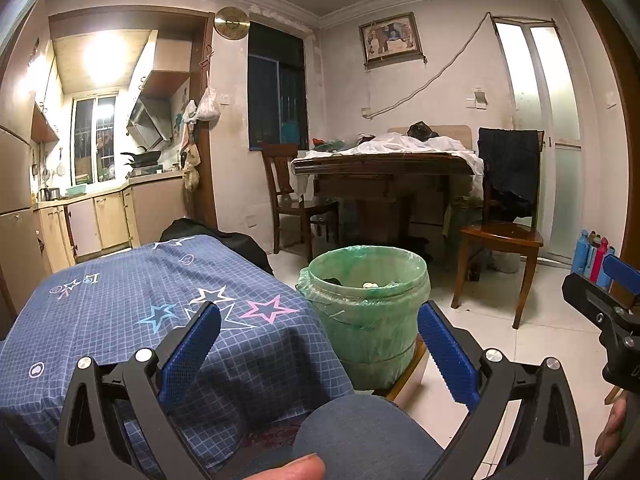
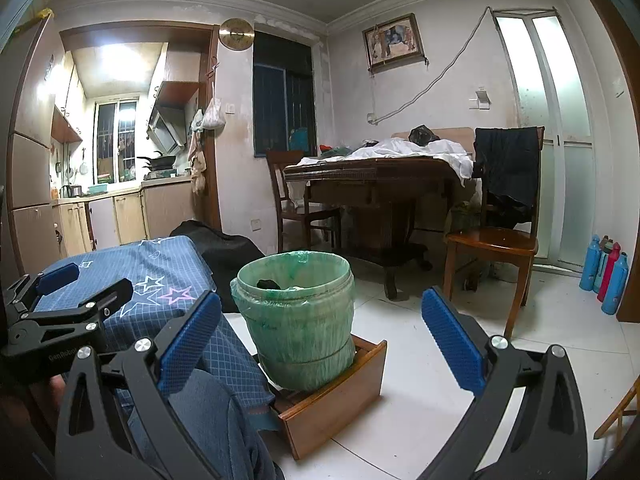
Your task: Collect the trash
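White tiled floor [image 2: 420, 360] runs across the room, kitchen nook at back left. Dark wooden dining table [image 2: 372, 172] stands at the back wall, piled with white cloth, a wooden chair [image 2: 494, 240] with dark clothing over its back on its right. Low table under a blue checked cloth with stars [image 1: 160, 312] sits front left, nothing on the visible top. Trash bin [image 2: 298, 320] lined with a green bag stands just right of that cloth, resting in a shallow wooden drawer-like tray [image 2: 336, 404] on the floor; in the left wrist view the bin [image 1: 366, 312] sits centre frame between the two blue pads. Inside the bin: a dark scrap and a pale scrap; cannot tell what they are. Left gripper [image 1: 320, 344] has fingers spread wide, nothing between them, a denim-clad knee [image 1: 360, 432] just below and a thumb tip at the bottom edge. Right gripper [image 2: 320, 340] likewise wide apart and empty, aimed toward the bin. Each gripper shows at the edge of the other's view, both held off the cloth and apart from the bin. Coloured bottles [image 2: 608, 276] stand on the floor at far right by the frosted door.
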